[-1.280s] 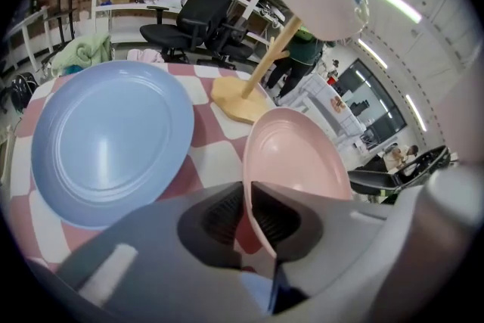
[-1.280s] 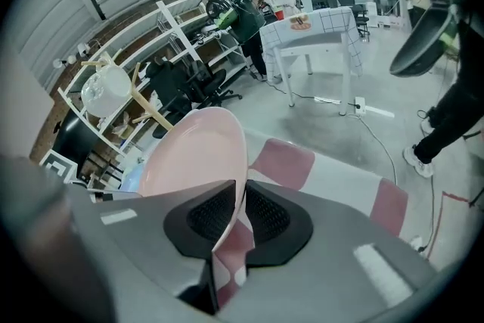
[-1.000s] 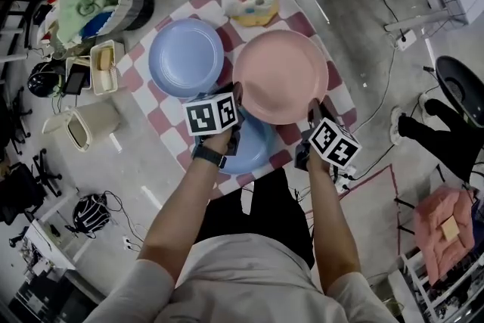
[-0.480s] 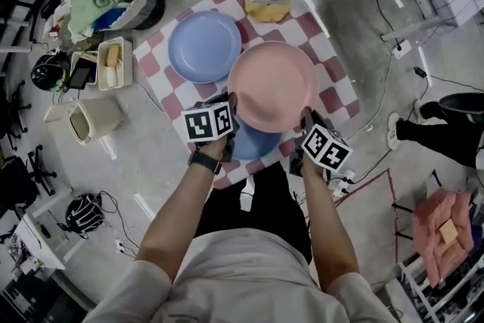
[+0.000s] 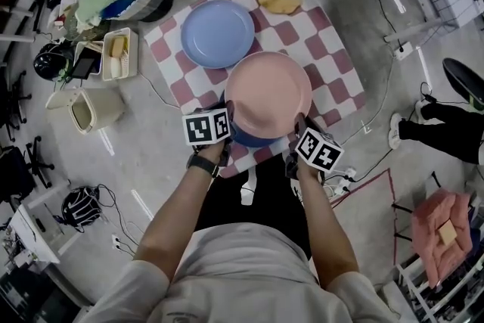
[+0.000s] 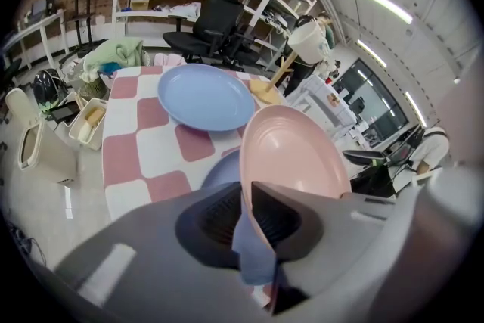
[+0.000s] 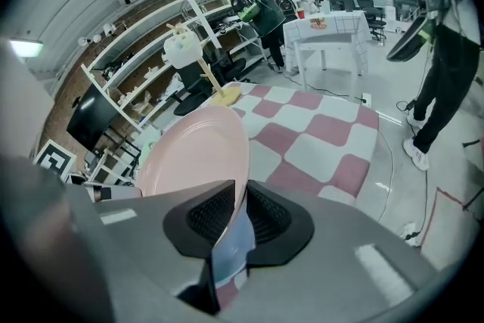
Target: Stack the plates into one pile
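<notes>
The pink plate (image 5: 268, 93) sits mid-frame over a blue plate (image 5: 255, 138) near the lower edge of the checked tabletop (image 5: 333, 60). The left tongs (image 5: 228, 108) and right tongs (image 5: 296, 126) are each clenched on its rim. With such thin rim pinches, an uneven release could drop it off-centre or slide both plates off that edge.

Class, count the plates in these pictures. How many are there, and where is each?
3. One blue plate lies at the cloth's far side. The pink plate is gripped by the left tongs and right tongs. A second blue plate sits beneath it, mostly covered.
</notes>
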A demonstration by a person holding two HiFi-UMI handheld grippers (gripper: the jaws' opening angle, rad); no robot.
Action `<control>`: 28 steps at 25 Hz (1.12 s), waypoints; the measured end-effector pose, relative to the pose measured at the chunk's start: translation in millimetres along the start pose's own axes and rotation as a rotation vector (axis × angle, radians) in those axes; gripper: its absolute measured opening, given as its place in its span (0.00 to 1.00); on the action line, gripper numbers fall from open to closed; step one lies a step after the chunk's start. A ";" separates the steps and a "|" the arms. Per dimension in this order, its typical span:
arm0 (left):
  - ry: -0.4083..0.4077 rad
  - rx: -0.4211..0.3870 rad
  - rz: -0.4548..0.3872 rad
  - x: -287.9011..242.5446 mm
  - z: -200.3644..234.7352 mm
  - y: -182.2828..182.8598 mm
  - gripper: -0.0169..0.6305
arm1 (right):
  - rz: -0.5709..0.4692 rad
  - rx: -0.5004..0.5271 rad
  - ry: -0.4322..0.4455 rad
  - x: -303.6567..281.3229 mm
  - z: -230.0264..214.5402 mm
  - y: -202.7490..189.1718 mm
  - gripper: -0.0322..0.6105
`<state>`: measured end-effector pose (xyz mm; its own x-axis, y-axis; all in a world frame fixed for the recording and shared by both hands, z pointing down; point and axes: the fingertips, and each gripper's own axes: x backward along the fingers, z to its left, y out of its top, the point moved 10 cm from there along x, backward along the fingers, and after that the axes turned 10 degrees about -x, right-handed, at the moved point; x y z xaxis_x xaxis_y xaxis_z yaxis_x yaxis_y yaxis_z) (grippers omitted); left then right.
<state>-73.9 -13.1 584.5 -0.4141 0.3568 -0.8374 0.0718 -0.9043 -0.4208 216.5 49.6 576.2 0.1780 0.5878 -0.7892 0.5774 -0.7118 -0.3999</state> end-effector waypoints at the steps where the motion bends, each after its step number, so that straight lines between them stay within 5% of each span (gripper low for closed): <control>1: 0.002 0.001 0.004 0.8 2.0 -4.7 0.09 | 0.006 0.002 -0.002 -0.3 -0.7 -5.0 0.14; 14: 0.013 0.002 0.063 -5.2 24.1 -45.2 0.09 | 0.070 0.049 -0.019 -12.9 -6.5 -49.5 0.14; 28: 0.027 -0.003 0.064 -1.8 38.8 -58.3 0.09 | 0.048 0.184 -0.100 -7.4 -1.3 -51.6 0.18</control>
<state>-112.6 29.9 624.1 -0.3836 0.3046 -0.8718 0.1005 -0.9247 -0.3673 186.5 82.4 603.3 0.1160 0.5172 -0.8480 0.4133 -0.8015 -0.4323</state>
